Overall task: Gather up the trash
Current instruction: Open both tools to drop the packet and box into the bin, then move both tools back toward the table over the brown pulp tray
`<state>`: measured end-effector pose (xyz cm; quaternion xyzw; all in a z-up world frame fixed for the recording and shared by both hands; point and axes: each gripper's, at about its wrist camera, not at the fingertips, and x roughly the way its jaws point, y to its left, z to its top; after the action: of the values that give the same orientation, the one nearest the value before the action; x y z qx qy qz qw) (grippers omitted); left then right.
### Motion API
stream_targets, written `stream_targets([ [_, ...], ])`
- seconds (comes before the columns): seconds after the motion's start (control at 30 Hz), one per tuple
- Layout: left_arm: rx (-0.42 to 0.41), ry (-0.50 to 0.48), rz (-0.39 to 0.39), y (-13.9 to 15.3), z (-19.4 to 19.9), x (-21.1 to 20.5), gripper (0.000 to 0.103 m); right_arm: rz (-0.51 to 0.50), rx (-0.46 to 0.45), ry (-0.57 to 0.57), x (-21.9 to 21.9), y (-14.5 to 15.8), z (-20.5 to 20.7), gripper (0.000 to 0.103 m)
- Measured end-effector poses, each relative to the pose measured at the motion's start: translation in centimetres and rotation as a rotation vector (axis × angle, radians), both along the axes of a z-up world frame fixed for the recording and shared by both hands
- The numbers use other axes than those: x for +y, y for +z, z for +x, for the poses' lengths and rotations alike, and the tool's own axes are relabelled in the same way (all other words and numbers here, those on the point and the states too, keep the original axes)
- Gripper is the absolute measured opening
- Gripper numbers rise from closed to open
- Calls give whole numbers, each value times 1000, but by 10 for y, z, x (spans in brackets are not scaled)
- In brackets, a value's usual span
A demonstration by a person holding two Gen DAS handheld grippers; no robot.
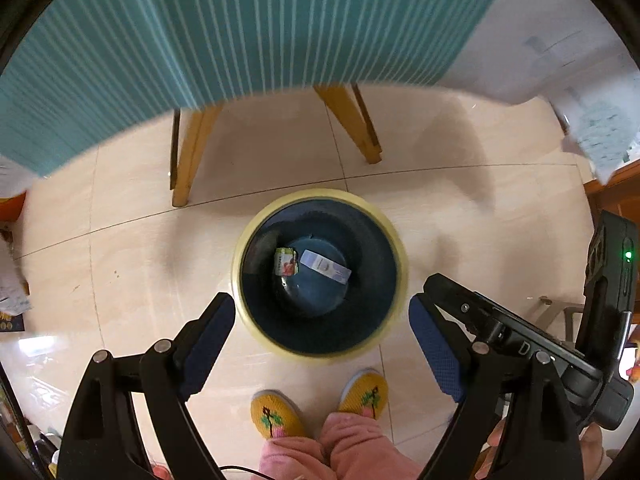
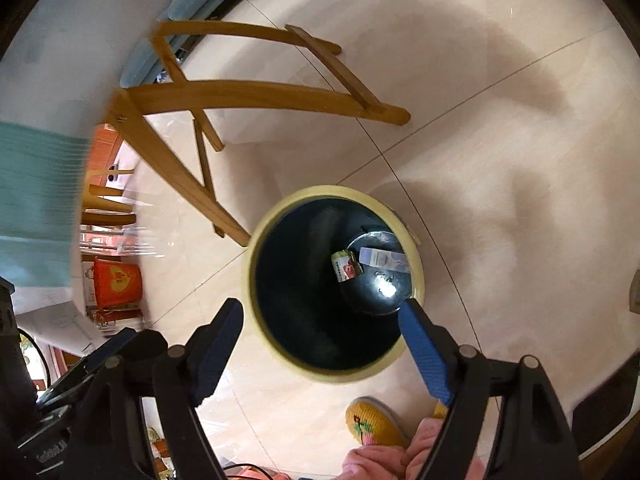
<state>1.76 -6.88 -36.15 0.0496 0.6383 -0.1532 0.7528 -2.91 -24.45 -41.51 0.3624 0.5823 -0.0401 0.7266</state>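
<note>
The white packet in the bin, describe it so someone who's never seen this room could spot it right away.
Find the round bin with the pale yellow rim, standing on the tiled floor just ahead of the yellow slippers. Look down to its dark bottom: two bits of trash lie side by side. The white packet is the long, narrow one; its neighbour, a wrapper, is squarish with red and green print.

Glossy cream floor tiles (image 1: 132, 248) spreading below, thin grout lines crossing, soft shadows lying over them. Teal striped cloth (image 1: 200, 32) hanging over a table edge (blurred toward its hem). Wooden table legs (image 2: 248, 96) splaying on the tiles, joined by a crossbar. Orange container (image 2: 118, 282) sitting at the left edge beside cluttered papers. Daylight glaring faintly on the floor.
</note>
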Motion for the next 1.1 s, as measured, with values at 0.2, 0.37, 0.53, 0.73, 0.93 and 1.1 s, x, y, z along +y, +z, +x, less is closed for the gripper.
stream_targets([
  [0.2,-11,-6,-20,74,-9,3,87,-14,-12,3,-1,66,-16,81],
  [0.37,-34,-31,-52,146,-14,11,87,-31,-32,3,1,136,-31,81],
  [0.53,-64,-61,-96,217,-21,20,87,-59,-59,12,10,209,-45,81],
  [0.73,-131,-102,-139,290,-30,34,87,-96,-129,52,28,285,-52,81],
  [0.93,-198,-108,-182,335,-26,54,87,-164,-218,97,47,346,-46,81],
  [1.1,-272,-99,-211,366,-11,71,87,-222,-283,106,59,382,-31,81],
])
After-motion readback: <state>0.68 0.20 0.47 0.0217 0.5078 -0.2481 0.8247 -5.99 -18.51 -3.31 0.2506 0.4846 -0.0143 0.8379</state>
